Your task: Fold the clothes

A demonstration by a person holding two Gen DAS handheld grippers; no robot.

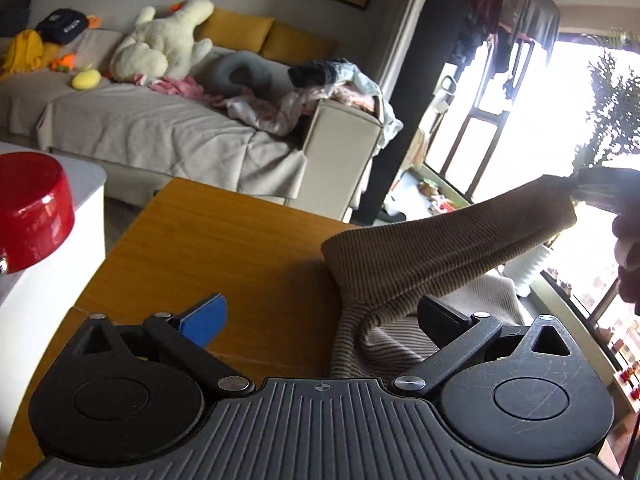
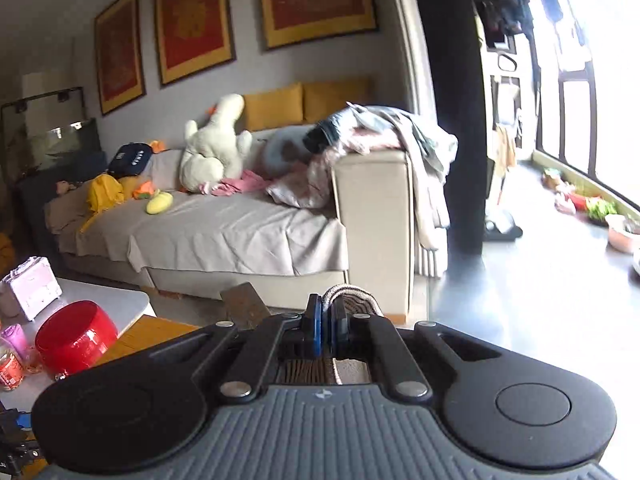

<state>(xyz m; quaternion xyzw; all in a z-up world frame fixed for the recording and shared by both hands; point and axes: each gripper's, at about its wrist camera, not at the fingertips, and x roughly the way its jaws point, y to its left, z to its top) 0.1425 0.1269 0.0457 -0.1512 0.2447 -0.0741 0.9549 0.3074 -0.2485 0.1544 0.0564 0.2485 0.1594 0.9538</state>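
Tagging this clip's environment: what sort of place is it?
Most likely a home living room: a grey-covered sofa holding a cream plush toy, red-and-gold framed pictures on the wall, a wooden table.

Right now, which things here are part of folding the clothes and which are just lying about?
In the job: brown sweater, right claw shut on it, left claw open, wooden table.
Lying about: red bowl, plush toy, sofa, clothes pile.
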